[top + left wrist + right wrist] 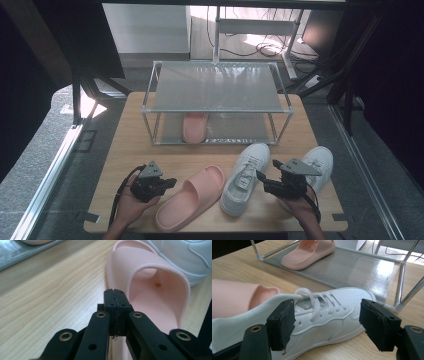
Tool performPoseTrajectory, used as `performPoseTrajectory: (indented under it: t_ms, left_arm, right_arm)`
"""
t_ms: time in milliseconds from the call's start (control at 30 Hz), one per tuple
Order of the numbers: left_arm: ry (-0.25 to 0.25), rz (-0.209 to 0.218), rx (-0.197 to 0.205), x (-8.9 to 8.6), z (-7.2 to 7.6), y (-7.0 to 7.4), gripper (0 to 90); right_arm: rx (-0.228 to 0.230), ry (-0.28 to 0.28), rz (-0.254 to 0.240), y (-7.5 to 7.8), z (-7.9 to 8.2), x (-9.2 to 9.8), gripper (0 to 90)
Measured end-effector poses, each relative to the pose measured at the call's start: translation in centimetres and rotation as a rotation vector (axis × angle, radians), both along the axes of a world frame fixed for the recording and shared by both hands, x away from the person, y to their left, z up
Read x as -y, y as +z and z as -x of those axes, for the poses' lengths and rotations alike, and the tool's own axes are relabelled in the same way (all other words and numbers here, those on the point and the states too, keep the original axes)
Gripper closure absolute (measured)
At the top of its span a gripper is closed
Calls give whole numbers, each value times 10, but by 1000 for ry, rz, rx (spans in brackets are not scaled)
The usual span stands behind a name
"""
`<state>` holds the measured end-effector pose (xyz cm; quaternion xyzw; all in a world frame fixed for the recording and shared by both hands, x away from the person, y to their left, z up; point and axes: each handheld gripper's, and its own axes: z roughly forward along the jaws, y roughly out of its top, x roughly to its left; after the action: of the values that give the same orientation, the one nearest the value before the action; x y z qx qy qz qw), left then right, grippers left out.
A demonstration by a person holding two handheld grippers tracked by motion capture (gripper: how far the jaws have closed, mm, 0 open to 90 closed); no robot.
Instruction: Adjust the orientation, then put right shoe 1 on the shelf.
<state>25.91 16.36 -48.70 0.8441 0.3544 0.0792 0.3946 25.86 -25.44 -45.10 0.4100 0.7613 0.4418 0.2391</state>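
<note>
The left gripper (167, 183) has its jaws pressed flat together with nothing between them, its tips just beside the pink slipper (192, 196) at the near middle of the tabletop (127, 150). In the left gripper view the closed tips sit at the outer edge of the slipper's strap, beside the opening and not inside it, so no hold has been taken. The right gripper (266, 177) stands wide open, and the nearer white sneaker (245, 177) lies just beyond the pads, none of them pressing on it. That spread looks meant to straddle the shoe's width before closing.

The slipper lies slanted, toe toward the sneaker, the two close alongside or touching near the toe (little room for a jaw between them there). A second white sneaker (316, 167) lies just behind the right gripper, partly hidden by it.

Farther back stands a two-level shoe rack (282, 107), its open front facing the shoes. The matching slipper (195, 126) already sits on the lower level toward the left, so the space to its right looks the likely spot for its mate. The top shelf is bare. Bare wood lies between the rack's front bar and the shoes.
</note>
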Motion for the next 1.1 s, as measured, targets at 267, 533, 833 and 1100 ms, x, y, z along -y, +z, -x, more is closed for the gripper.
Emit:
performPoseTrajectory:
  t_ms: [267, 533, 833, 1100]
  left_arm:
    - [-33, 10, -24, 11, 1, -5, 900]
    - [-54, 16, -38, 16, 2, -4, 704]
    - [-59, -21, -31, 32, -10, -6, 664]
    - [-55, -58, -41, 46, -19, -14, 689]
  right_arm:
    - [-1, -7, -3, 0, 0, 3, 291]
    - [-1, -6, -2, 1, 0, 3, 291]
    - [2, -5, 0, 1, 0, 2, 291]
    - [0, -7, -1, 1, 0, 4, 291]
